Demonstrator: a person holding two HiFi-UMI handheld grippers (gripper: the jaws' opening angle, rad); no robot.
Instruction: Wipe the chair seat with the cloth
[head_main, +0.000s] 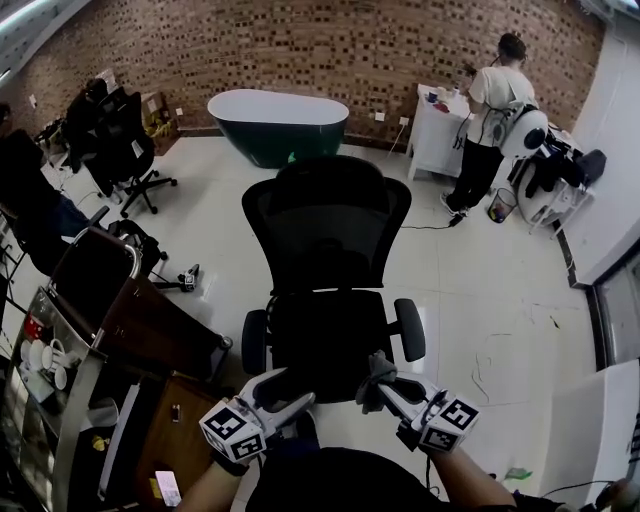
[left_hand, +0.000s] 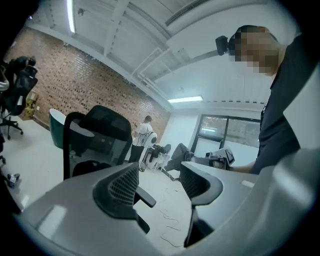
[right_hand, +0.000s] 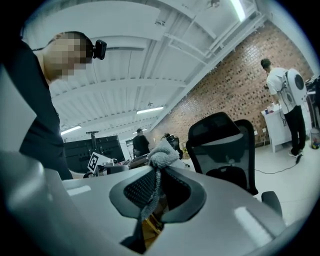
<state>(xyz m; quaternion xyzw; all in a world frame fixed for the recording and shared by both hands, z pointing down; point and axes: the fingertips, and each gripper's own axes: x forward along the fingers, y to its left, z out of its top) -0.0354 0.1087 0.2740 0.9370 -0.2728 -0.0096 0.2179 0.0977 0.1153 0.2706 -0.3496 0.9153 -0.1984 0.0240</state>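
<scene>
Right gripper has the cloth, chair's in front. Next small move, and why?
Probably lower the right gripper forward onto the chair seat. Its jaws are shut on the grey cloth, which looks held at the seat's front edge, not yet pressed on it. The left gripper is open and empty.

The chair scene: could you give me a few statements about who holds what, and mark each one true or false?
The right gripper is shut on the cloth. True.
The left gripper holds a sponge. False: its jaws stand apart with nothing between them.
The cloth lies on the floor. False: it is in the right gripper, by the front edge of the chair seat.
A dark green bathtub stands beyond the chair. True.
</scene>
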